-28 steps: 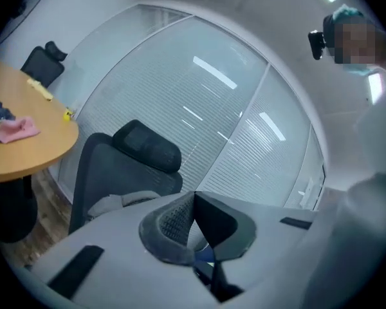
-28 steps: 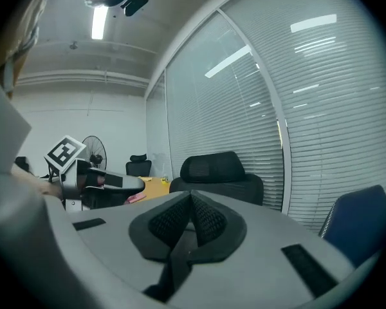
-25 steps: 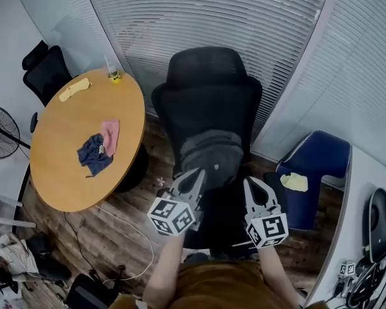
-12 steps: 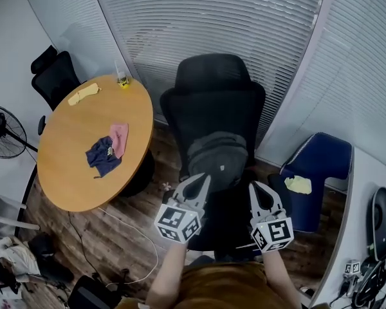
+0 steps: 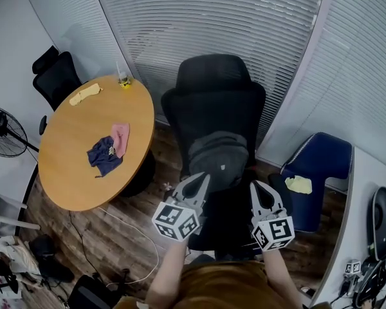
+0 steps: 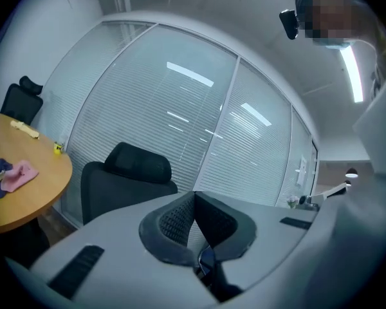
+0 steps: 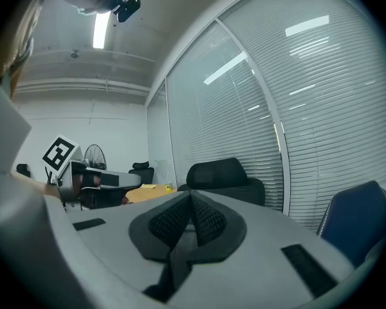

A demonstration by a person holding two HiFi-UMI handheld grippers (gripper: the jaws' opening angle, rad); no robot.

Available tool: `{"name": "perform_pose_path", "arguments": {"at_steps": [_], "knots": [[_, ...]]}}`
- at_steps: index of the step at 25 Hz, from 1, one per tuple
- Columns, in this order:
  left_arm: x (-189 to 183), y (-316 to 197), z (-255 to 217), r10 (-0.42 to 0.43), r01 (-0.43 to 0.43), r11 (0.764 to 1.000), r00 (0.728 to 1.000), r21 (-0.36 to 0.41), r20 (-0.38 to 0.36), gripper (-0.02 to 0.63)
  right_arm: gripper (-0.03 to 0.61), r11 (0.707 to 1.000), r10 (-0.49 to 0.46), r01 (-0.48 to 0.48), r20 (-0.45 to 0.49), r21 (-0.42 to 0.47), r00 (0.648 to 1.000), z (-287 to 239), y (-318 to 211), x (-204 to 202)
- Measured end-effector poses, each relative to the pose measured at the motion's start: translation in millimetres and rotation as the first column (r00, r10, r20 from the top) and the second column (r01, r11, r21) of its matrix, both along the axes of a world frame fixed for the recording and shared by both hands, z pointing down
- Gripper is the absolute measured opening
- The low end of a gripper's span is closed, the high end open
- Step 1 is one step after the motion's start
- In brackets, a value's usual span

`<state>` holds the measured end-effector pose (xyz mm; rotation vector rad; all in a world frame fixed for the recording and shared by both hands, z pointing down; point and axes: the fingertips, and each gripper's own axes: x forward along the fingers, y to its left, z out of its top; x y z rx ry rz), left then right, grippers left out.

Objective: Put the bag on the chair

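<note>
Grey fabric backpack bag [image 5: 217, 158] lies on seat of black mesh office chair [image 5: 212, 102]. Bag's lower edge and seat front hidden behind grippers; contact with left tips unclear. Left gripper [image 5: 202, 178] jaws closed, empty; right gripper [image 5: 256, 186] likewise. Round wooden table [image 5: 71, 172] at left carries pink cloth [image 5: 120, 137] and dark blue cloth [image 5: 103, 154]. Blue padded chair [image 5: 321, 159] at right. Bag and grippers sit as in the frame half a second earlier.

Head view downward; gripper views toward chair [image 6: 119, 184]
</note>
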<state>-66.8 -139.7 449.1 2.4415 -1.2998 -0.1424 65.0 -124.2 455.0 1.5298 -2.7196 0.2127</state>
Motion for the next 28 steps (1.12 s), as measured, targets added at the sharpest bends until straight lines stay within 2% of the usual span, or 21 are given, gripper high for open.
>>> {"name": "perform_pose_path", "arguments": {"at_steps": [13,17,28], "knots": [[-14.7,-5.3,9.4,-0.074,0.074,0.997,0.997,-0.017,0.017,0.023,0.011,1.000,0.018,-0.018,0.008,-0.013,1.000,3.5,-2.5,8.0],[-13.3,-7.6,11.5,-0.053,0.052,0.998,0.999,-0.042,-0.014,0.023,0.011,0.999,0.028,-0.028,0.005,-0.023,1.000,3.5,-4.5,12.2],[-7.5,-6.6,15.0,-0.054,0.052,0.997,0.998,-0.058,-0.032,0.023,0.011,0.999,0.033,-0.032,0.011,-0.021,0.999,5.8,-1.5,18.3]]}}
